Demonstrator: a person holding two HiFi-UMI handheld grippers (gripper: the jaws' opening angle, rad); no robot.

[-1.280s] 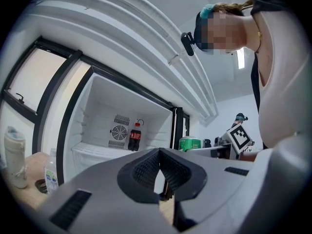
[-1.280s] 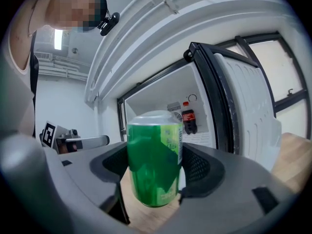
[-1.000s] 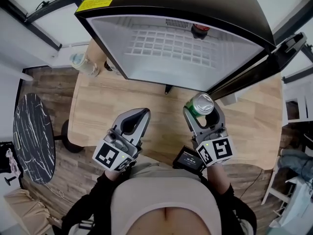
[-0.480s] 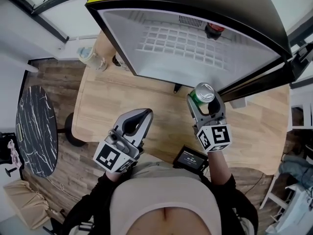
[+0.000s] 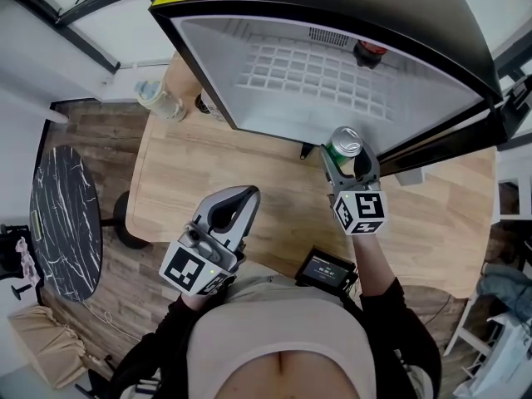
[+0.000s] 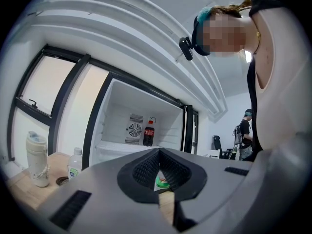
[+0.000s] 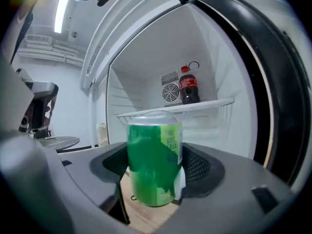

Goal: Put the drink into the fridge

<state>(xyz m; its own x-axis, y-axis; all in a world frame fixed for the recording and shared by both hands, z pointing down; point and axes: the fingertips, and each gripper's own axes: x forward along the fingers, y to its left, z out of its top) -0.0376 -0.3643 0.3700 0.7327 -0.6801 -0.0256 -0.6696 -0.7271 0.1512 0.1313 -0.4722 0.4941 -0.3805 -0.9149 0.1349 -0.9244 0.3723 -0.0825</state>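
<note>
A green drink can stands upright between the jaws of my right gripper, which is shut on it, just in front of the open fridge. The fridge's white wire shelf carries a cola bottle at the back. My left gripper hangs over the wooden table, its jaws shut with nothing between them.
The fridge door stands swung open at the right. A pale tumbler and a small water bottle stand left of the fridge. A black device lies at the table's near edge. A dark marble round table sits at the left.
My right gripper has carried the can forward and slightly right, closer to the fridge opening. The left gripper has stayed where it was.
</note>
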